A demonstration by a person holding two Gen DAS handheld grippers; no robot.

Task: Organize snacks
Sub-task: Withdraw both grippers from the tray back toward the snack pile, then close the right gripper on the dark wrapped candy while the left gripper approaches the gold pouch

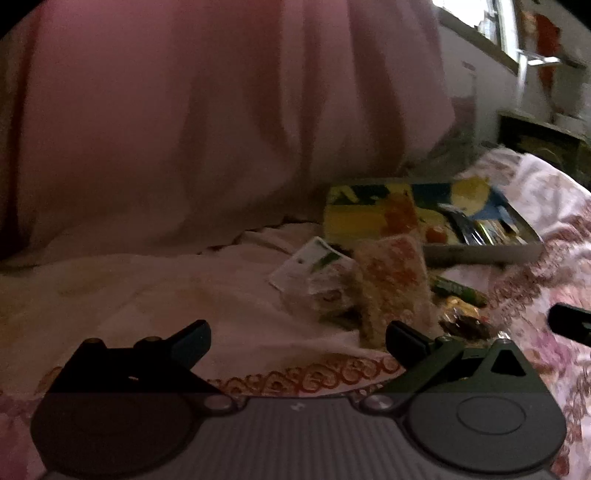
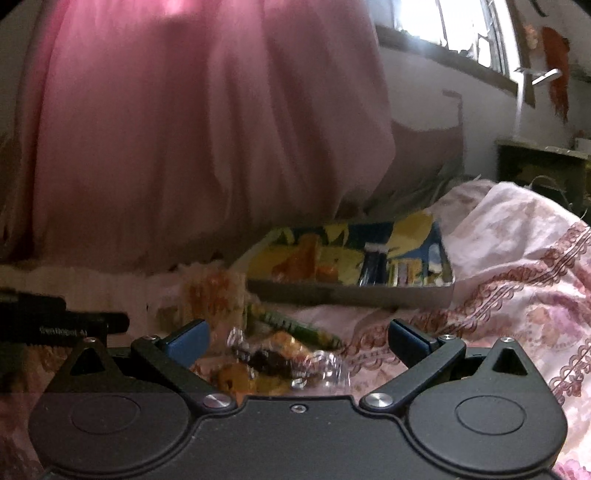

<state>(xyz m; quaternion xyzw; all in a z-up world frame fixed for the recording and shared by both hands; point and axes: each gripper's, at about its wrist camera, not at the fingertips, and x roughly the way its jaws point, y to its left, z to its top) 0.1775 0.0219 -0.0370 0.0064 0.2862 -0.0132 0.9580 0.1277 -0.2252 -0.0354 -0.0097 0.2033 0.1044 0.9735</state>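
Loose snacks lie on a patterned bedsheet. In the left wrist view my left gripper (image 1: 297, 341) is open over bare sheet, with a tall puffed-rice packet (image 1: 393, 286), a white packet (image 1: 312, 264) and a green packet (image 1: 460, 290) just ahead to the right. A colourful tray (image 1: 484, 253) with several snacks in it sits behind them. In the right wrist view my right gripper (image 2: 297, 341) is open, and a clear-wrapped orange and dark snack (image 2: 273, 363) lies between its fingers. The green packet (image 2: 291, 325), rice packet (image 2: 216, 295) and tray (image 2: 351, 291) lie beyond.
A pink curtain (image 1: 203, 122) hangs across the back, and a window (image 2: 454, 26) sits at upper right. A dark cabinet (image 2: 543, 166) stands at far right. The other gripper shows at the right edge (image 1: 570, 323) and left edge (image 2: 62, 325). Rumpled sheet (image 2: 517, 251) rises at right.
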